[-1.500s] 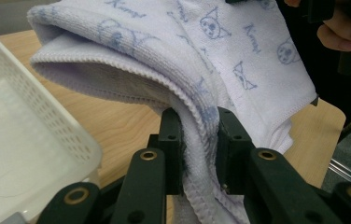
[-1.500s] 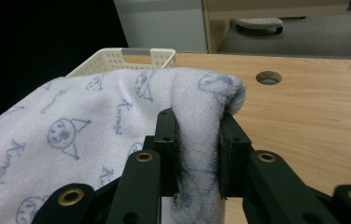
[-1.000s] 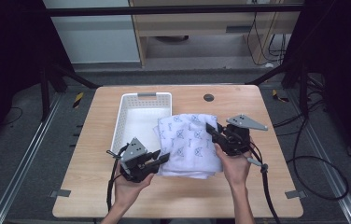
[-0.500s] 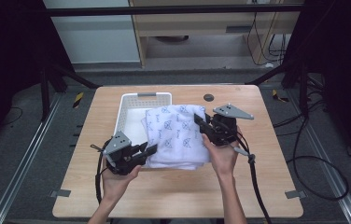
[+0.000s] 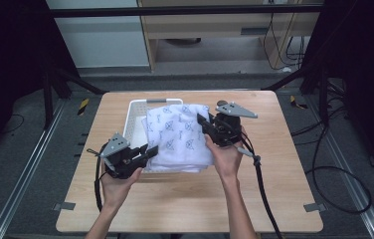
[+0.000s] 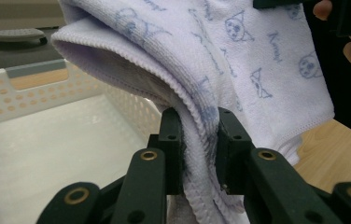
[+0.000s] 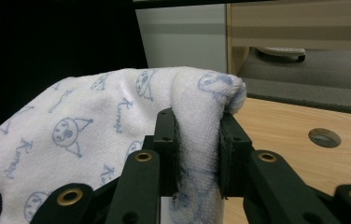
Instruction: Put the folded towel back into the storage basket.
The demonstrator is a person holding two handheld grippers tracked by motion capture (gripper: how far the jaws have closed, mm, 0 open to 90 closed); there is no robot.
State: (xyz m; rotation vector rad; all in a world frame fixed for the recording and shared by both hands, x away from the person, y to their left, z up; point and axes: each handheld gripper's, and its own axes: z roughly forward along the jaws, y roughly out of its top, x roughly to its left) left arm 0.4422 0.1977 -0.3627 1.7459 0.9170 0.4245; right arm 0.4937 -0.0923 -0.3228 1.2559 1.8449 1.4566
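High view: folded white towel (image 5: 177,134) with blue print held up over the white basket (image 5: 134,119) on the wooden table (image 5: 274,199). Left gripper (image 5: 142,153) clamps its near-left edge, right gripper (image 5: 206,128) clamps its right edge.

Left gripper view: 2 black jaws pinch the towel (image 6: 239,56) fold tight; perforated basket (image 6: 47,135) below, other hand at top right.

Right gripper view: jaws closed on a thick towel (image 7: 94,116) fold; table (image 7: 285,126) with a round hole (image 7: 324,137) behind.

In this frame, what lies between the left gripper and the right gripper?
The folded white towel spans the whole stretch, in the high view: the left gripper pinches its near-left edge, the right gripper its far-right edge, and it hangs over the white basket.
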